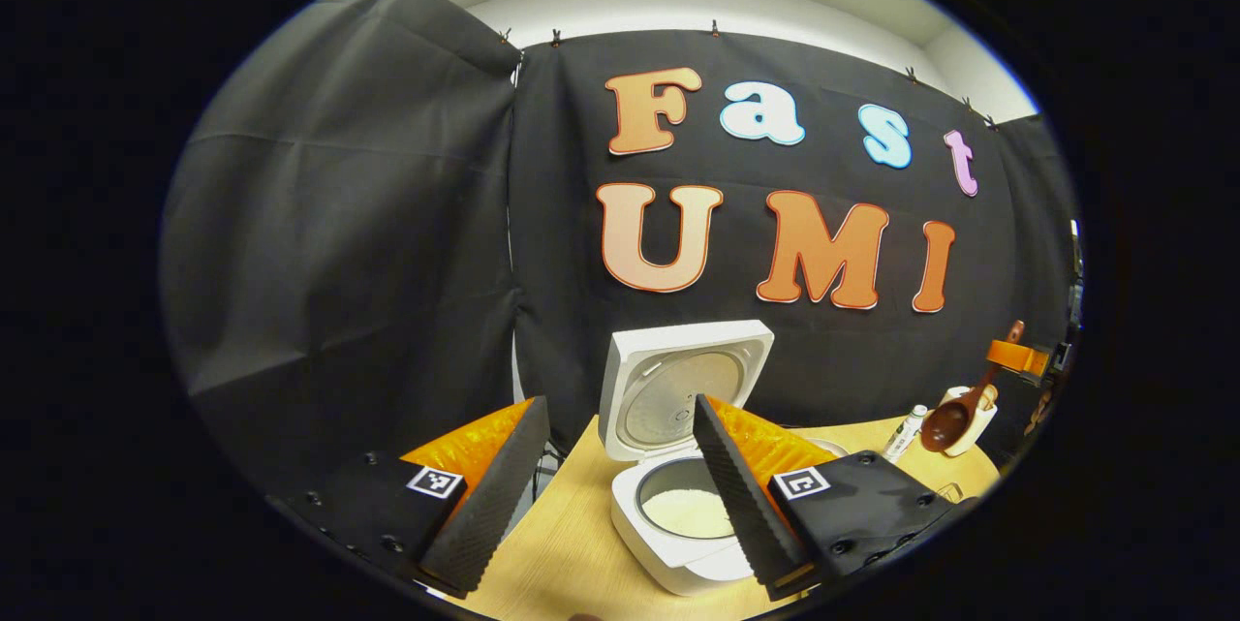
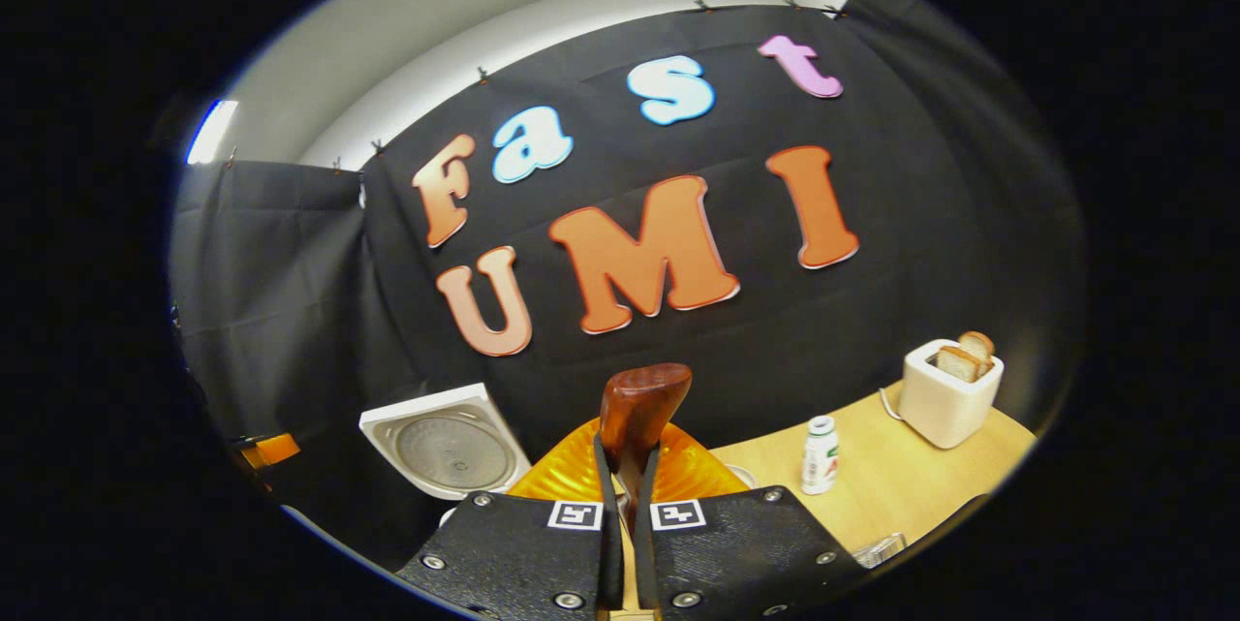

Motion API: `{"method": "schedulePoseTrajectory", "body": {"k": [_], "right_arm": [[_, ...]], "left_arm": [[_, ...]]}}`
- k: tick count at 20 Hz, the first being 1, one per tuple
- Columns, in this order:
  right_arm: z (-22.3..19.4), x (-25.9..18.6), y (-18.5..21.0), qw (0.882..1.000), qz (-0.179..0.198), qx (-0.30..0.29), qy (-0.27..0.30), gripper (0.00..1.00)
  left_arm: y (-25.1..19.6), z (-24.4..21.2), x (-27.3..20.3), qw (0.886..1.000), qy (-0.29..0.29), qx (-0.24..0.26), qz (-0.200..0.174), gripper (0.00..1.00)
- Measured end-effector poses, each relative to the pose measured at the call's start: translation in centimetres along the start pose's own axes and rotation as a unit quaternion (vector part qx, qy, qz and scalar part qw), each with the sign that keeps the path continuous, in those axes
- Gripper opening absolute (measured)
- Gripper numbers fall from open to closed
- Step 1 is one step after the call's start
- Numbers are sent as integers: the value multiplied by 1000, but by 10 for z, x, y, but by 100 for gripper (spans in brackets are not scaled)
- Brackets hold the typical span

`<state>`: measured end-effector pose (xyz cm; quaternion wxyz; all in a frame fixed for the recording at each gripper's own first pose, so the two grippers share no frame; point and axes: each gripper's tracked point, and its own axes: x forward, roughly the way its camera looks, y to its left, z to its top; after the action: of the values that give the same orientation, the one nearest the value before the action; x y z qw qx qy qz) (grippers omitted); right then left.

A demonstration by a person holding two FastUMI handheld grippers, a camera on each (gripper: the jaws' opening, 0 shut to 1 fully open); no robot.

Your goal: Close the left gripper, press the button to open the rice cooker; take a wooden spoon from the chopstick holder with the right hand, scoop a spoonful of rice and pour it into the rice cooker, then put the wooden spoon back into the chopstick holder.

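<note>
From the left gripper view, I read my left gripper (image 1: 620, 490) as open: its two fingers stand wide apart with nothing between them, low over the near edge of the light wooden table (image 1: 572, 543). Just past the fingers sits the white, rounded-square rice cooker (image 1: 678, 514). Its lid (image 1: 683, 388) is raised upright at the far side, inner plate facing me, and pale rice lies in the pot. The right finger cuts off the cooker's right side.

Farther right, my right gripper (image 1: 1017, 357) holds the dark brown wooden spoon (image 1: 959, 413) above the table. The spoon's long axis runs steeply, handle up and right, bowl down and left. Beside the bowl stand a small white bottle (image 1: 904, 432) and a white object I cannot identify, partly hidden by the spoon.

In the right gripper view, my right gripper's fingers (image 2: 605, 505) are clamped on the spoon's handle, whose rounded end rises between them; the bowl is hidden. Beyond, a white toaster (image 2: 949, 398) with bread slices stands far right.
</note>
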<state>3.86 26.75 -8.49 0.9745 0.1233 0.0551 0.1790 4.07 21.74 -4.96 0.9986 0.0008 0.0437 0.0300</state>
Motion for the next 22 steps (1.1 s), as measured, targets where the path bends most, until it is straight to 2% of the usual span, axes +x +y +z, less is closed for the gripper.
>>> {"method": "schedulePoseTrajectory", "body": {"k": [2, 3, 4, 5, 8, 11, 16, 22], "right_arm": [[-1, -20, -45, 999, -39, 8, -4, 4], [-2, -30, -67, 998, -58, 14, -4, 9], [-5, -40, -88, 997, -75, 23, -4, 4], [-8, -49, -107, 995, -91, 35, -3, 4], [-29, -72, -152, 989, -132, 69, 5, 4], [-57, -84, -188, 983, -167, 69, 15, 4], [-97, -78, -221, 977, -188, 94, 37, 4], [-146, -59, -232, 975, -181, 99, 79, 4]], "left_arm": [[-10, 3, 0, 1000, -2, 1, -5, 100], [-15, 2, 0, 1000, -1, 0, -9, 100], [-20, 2, 0, 1000, 2, -2, -13, 100], [-24, 1, 2, 1000, 3, -6, -15, 100], [-36, -2, 5, 1000, 10, -15, -24, 100], [-38, 0, 6, 1000, 11, -5, -17, 100], [-46, 1, 5, 1000, 12, -4, -12, 100], [-56, -3, 7, 1000, 22, -4, -14, 100]]}}
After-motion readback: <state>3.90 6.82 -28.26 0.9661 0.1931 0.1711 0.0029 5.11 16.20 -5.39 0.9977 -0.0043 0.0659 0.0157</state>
